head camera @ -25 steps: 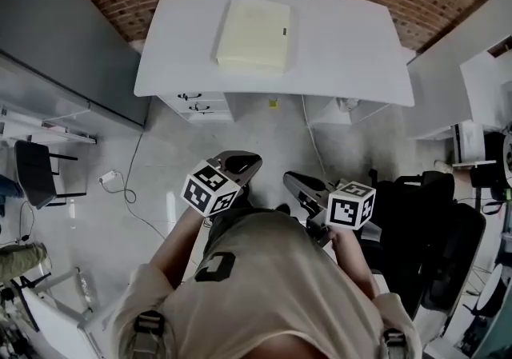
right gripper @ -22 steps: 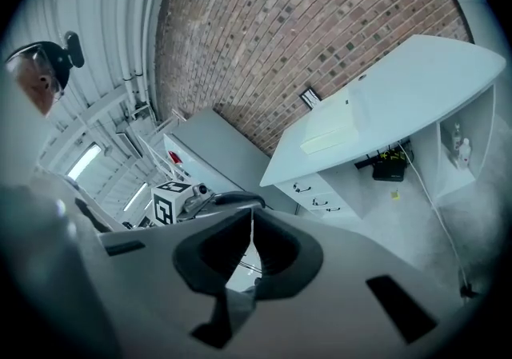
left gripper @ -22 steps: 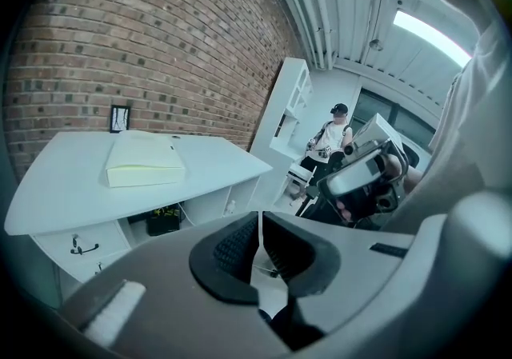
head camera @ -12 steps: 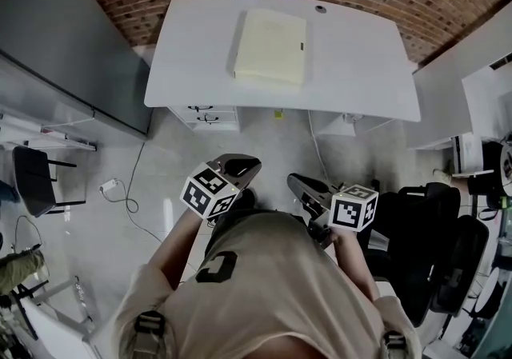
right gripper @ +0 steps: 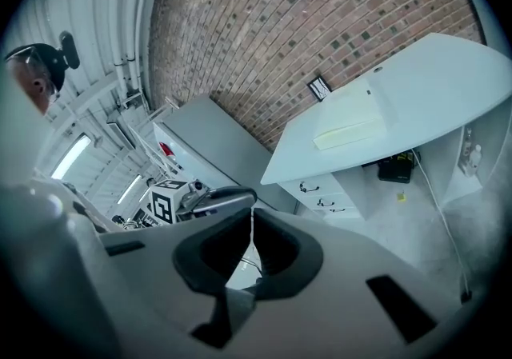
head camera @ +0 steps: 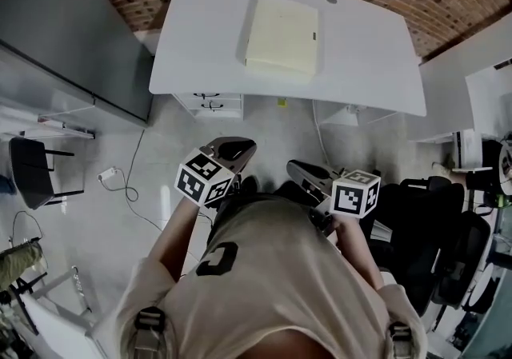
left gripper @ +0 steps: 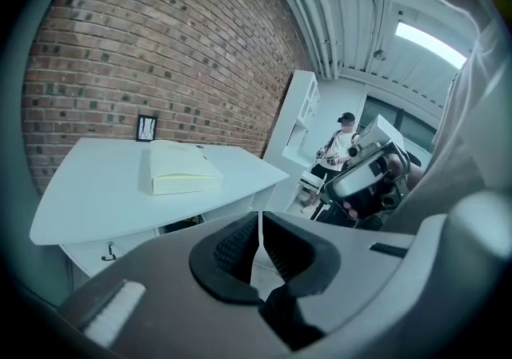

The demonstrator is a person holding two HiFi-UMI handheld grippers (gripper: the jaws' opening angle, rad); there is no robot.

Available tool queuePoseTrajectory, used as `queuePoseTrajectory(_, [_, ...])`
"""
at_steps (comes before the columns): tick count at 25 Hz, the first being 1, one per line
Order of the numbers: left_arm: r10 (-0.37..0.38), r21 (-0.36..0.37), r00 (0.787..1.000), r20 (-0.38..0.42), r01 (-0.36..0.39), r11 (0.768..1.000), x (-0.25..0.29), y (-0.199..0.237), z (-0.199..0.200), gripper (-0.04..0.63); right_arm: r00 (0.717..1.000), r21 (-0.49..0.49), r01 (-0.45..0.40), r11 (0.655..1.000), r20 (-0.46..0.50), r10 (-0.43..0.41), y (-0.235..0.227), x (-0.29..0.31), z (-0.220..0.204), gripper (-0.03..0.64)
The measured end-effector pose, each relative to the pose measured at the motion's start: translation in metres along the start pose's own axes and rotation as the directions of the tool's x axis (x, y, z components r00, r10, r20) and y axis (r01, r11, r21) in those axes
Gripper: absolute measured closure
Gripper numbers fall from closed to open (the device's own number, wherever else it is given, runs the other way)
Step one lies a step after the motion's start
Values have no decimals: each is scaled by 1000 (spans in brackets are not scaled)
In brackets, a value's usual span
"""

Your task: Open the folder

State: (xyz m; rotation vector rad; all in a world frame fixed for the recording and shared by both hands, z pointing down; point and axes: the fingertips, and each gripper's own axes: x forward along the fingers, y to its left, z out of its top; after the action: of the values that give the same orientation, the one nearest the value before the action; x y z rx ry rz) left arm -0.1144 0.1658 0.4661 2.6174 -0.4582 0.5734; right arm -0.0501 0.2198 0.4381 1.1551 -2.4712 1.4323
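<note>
Left tongs [left gripper: 258,231] and right tongs [right gripper: 252,228], both closed, face the closed folder [head camera: 282,35].

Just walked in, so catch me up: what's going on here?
A person stands short of the white desk with a gripper in each hand. The left gripper and right gripper are both shut and empty. The pale yellow folder lies closed on the desk, untouched.
</note>
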Motion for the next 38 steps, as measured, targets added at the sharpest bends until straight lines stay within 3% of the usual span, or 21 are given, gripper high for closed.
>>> queuePoseTrajectory(12, [31,-11,999,-24,-31,999,25,4,11,578,999,43,-47,998,-14,48,-26,3,22,611])
queuePoseTrajectory(20, [37,74,998,-42,-34,997,65,4,54,578,996,69,-92,993,16,91,-53,0,62,611])
queuePoseTrajectory(30, [37,91,993,-114,-27,996,117,14,76,578,994,120,-102,987,55,96,-100,-15,103,611])
queuePoseTrajectory(38, [95,129,984,-149,-75,989,153,20,100,578,990,144,-130,981,71,121,-137,-32,140,611])
